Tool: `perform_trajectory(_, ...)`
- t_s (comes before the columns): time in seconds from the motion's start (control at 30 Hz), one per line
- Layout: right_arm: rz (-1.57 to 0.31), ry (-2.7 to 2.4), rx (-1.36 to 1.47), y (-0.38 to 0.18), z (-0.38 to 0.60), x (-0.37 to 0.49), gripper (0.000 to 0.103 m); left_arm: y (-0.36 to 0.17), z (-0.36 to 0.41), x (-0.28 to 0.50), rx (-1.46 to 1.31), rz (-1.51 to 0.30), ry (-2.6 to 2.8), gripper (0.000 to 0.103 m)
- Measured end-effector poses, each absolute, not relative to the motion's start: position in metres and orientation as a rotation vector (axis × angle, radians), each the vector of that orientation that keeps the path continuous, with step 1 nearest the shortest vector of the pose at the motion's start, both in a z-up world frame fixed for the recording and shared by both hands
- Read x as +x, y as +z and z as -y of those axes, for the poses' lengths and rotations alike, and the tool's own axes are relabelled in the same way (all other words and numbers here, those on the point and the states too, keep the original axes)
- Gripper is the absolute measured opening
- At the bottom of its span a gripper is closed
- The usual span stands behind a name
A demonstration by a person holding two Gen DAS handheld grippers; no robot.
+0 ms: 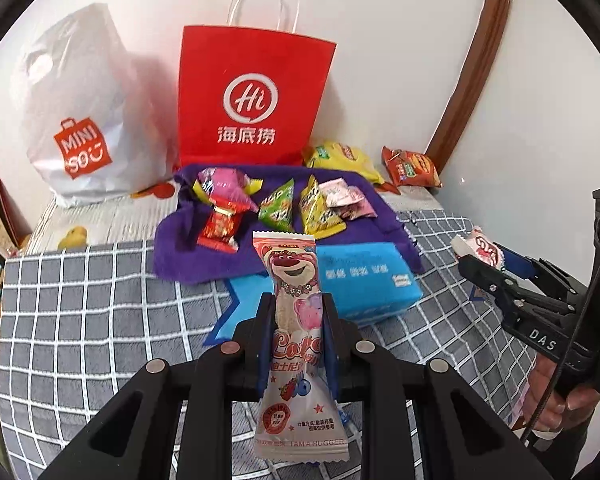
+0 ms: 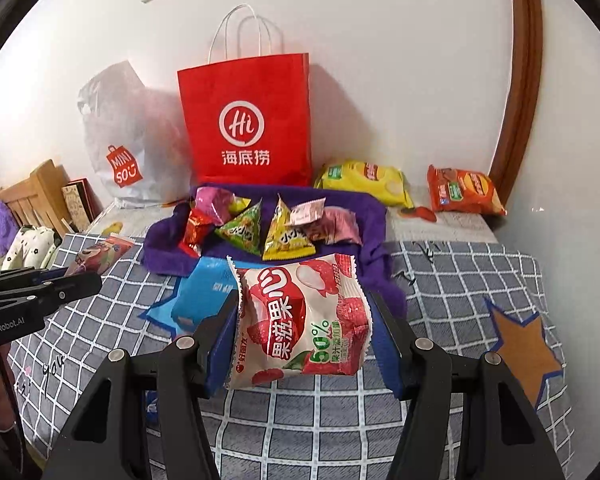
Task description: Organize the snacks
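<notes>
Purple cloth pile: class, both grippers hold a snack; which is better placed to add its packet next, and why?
Probably the right gripper: its lychee jelly packet hangs just before the purple cloth; the left gripper's bear packet sits farther back.

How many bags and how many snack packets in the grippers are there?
Big bags against the wall: 2, the red paper bag and the white plastic bag
Snack packets held in grippers: 2, the bear packet and the lychee packet
Total: 4
</notes>
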State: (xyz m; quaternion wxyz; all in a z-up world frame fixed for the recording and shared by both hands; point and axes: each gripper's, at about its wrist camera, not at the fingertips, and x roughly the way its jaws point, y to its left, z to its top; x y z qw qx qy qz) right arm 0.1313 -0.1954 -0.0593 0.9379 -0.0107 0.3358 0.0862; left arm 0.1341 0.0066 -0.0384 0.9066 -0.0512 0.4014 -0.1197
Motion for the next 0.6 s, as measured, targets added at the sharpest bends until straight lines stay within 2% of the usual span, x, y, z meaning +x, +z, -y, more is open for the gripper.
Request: perform_trajectory(0.6, -0.653, 0.168, -0.016, -0.037, 0.194, 0.186, 0.06, -0.007, -0.001, 0.187, -0.118, -0.825, -0.282, 0.021)
